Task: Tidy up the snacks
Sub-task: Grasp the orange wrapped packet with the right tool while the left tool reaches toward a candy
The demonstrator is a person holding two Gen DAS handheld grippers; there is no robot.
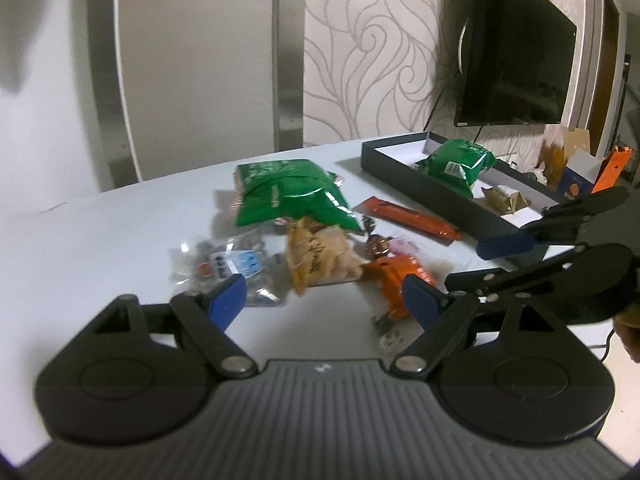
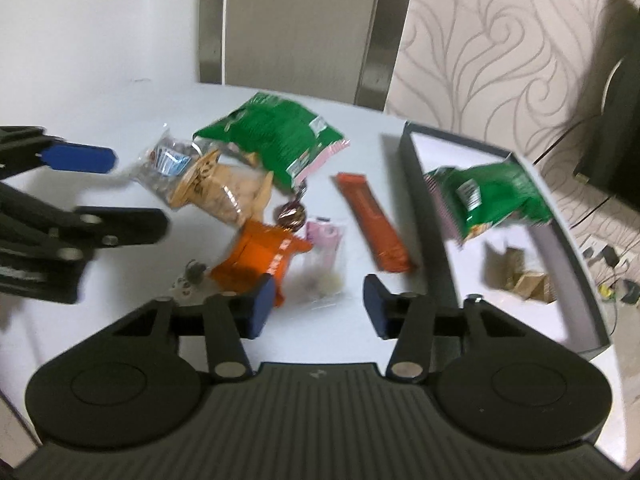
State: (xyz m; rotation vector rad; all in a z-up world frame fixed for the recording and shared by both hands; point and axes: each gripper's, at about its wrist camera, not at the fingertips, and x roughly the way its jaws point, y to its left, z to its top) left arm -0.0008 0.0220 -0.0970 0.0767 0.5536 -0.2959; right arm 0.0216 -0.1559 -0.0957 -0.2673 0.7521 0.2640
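At frame centre, our orange packet (image 2: 262,258) lies on the table (image 2: 120,92) | light, crinkly, slippery: we'd pinch its sealed edge | right gripper (image 2: 316,308) narrowed, empty | left gripper (image 1: 324,300) wide, empty

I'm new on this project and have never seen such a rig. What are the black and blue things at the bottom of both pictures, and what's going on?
They are two hand-held grippers, each carried by a person, not a robot arm. Each picture comes from a camera on one gripper, looking forward along its jaws: the left gripper and the right gripper. Both have their jaws apart with nothing between them.

Snacks lie on the white table: a big green bag, an orange bar, an orange packet, a tan packet and a clear packet. The dark box already holds a smaller green bag and some gold-wrapped pieces.
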